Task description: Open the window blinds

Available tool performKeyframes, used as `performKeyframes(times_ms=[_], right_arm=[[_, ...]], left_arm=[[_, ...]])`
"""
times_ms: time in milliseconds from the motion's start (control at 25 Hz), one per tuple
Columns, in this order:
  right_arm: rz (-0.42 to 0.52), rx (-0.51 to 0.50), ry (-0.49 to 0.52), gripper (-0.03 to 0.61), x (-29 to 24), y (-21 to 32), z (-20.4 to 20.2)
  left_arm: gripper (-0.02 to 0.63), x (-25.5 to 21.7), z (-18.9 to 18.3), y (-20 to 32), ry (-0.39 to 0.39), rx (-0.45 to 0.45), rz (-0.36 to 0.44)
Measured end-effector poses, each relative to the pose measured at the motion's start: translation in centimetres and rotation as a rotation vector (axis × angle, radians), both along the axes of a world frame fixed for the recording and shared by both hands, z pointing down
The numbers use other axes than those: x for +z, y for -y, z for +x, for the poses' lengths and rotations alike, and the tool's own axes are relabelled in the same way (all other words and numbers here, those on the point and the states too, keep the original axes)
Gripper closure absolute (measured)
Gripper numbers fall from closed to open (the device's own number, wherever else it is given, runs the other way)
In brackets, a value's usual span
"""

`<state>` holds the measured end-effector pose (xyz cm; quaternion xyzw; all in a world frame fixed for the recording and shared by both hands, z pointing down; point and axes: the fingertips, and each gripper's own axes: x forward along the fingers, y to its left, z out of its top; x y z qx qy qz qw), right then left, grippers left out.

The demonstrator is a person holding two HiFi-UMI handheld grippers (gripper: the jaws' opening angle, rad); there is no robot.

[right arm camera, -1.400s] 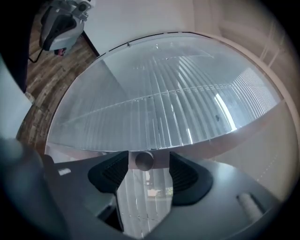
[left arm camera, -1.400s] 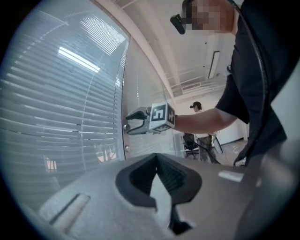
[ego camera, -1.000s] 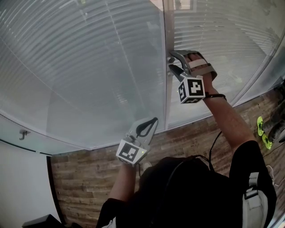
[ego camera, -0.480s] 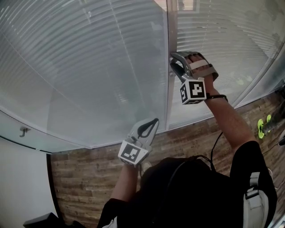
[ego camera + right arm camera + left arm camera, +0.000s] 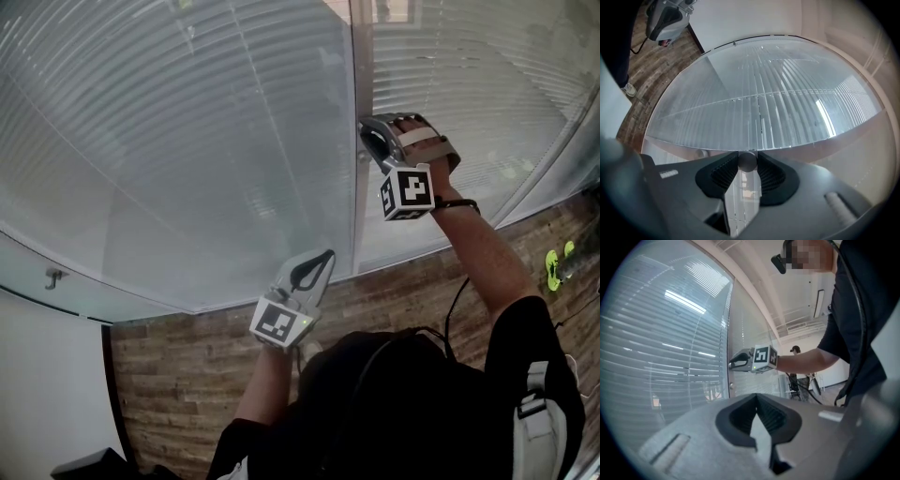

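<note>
The blinds (image 5: 187, 141) fill the window; their small knob (image 5: 746, 161) at 1 o'clock looks hard and probably slippery, so pinch it squarely; the right gripper (image 5: 367, 141) jaws have just been closing and now pinch it; the left gripper (image 5: 323, 258), at 6 o'clock, has its jaws together and empty.

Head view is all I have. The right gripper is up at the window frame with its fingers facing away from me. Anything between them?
Observer: Yes. The right gripper view shows a small round knob between the right gripper's fingers, which have just been closing. Both pads touch it.
Operator: And the other one, holding anything?
Observer: No. The left gripper view shows the left gripper's fingers together with nothing in them.
</note>
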<state>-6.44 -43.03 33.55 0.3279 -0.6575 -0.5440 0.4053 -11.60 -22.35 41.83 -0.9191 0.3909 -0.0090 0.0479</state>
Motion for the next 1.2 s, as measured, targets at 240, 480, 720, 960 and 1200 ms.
performKeyframes(times_ms=[240,480,720,960,1200], right_arm=[[-0.01,0.001,0.013,0.448,-0.1,0.0,0.1],[-0.032,-0.003,0.052,0.448,-0.2,0.0,0.0],[-0.083,0.003,0.174,0.448,-0.6,0.0,-0.1],[-0.18,0.021,0.381,0.445,-1.3,0.0,0.1],[-0.299,0.027,0.632,0.445,-1.6,0.3,0.5]], left_arm=[[0.609,-0.5,0.2,-0.3,0.012,0.004,-0.018],[0.609,-0.1,-0.1,-0.1,0.008,-0.003,-0.007],[0.609,-0.2,-0.3,-0.1,0.016,-0.008,-0.029],[0.609,0.1,-0.2,-0.1,0.018,-0.004,-0.021],[0.609,0.0,-0.4,-0.1,0.019,-0.011,-0.032]])
